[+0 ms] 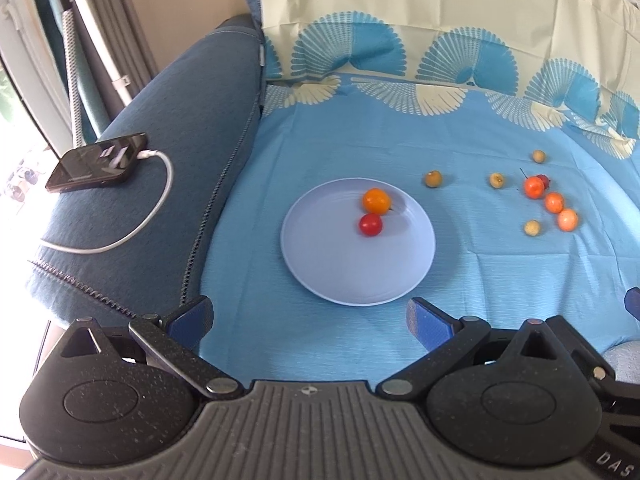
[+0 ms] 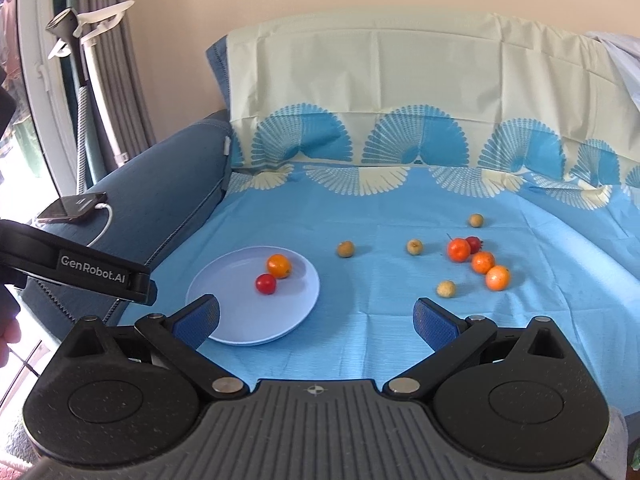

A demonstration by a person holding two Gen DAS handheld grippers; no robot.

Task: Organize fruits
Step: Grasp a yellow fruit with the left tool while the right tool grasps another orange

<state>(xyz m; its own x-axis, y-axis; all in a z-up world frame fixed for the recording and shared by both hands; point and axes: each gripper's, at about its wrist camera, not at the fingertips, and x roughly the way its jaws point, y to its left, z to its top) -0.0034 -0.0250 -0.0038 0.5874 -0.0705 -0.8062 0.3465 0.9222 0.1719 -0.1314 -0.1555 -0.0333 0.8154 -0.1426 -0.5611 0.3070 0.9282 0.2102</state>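
Note:
A pale blue plate (image 1: pixel 340 276) (image 2: pixel 248 320) lies on the blue cloth and holds an orange fruit (image 1: pixel 376 201) (image 2: pixel 279 265) and a red fruit (image 1: pixel 370 224) (image 2: pixel 265 283). To the right on the cloth lie three orange fruits (image 1: pixel 554 202) (image 2: pixel 483 262), a small dark red fruit (image 1: pixel 543 179) (image 2: pixel 474 243) and several small tan fruits (image 1: pixel 433 179) (image 2: pixel 346 249). My left gripper (image 1: pixel 310 320) is open and empty just in front of the plate. My right gripper (image 2: pixel 316 320) is open and empty, in front of the plate's right side.
A phone (image 1: pixel 96 162) (image 2: pixel 74 207) with a white cable (image 1: pixel 152 216) rests on the blue sofa armrest (image 1: pixel 168 152) at left. The cloth-covered backrest (image 2: pixel 400 80) rises behind. The left gripper's body (image 2: pixel 80 270) shows at the left of the right wrist view.

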